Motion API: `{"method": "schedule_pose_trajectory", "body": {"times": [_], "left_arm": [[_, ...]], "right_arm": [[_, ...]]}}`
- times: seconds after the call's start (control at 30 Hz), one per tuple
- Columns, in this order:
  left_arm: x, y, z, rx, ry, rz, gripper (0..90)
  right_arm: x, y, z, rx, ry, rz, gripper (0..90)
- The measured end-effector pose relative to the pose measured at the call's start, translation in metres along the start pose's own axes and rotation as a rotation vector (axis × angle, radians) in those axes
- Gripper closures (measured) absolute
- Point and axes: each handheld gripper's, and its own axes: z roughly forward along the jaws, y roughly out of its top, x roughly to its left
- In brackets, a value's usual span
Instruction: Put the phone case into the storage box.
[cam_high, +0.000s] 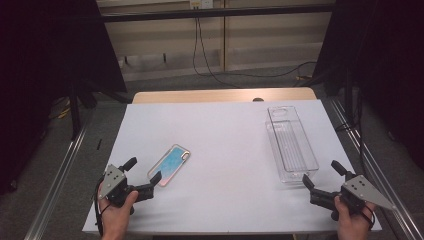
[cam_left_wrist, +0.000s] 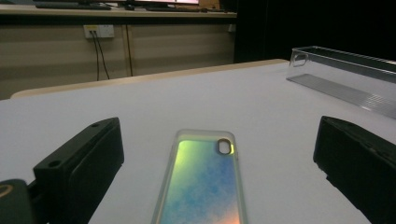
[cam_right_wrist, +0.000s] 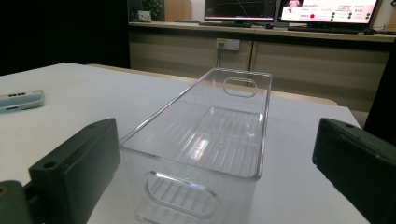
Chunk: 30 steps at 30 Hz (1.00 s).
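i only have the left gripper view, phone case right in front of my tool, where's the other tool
Observer: The right tool sits at the near end of the clear plastic bin, jaws open.
Operator: anything in the bin
Observer: No, the right gripper view shows its ribbed floor bare.
Operator: is my tool touching the phone case
Observer: From the high view, the left tool is open; one jaw tip reaches the near end of the phone case, contact unclear.
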Motion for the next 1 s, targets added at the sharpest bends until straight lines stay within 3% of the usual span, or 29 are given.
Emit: {"method": "schedule_pose_trajectory", "body": {"times": [0.63,0.97,1.0], "left_arm": [[0.000,-0.001,0.001,0.014,0.002,-0.022,1.8],[-0.001,0.004,0.016,0.038,-0.032,-0.010,2.9],[-0.001,0.004,0.018,0.038,-0.055,-0.015,4.2]], "right_arm": [[0.000,-0.001,0.000,0.017,0.009,0.002,0.3],[0.000,-0.001,0.000,0.019,0.007,-0.003,0.3],[0.000,-0.001,0.000,0.019,0.005,-0.003,0.3]]}}
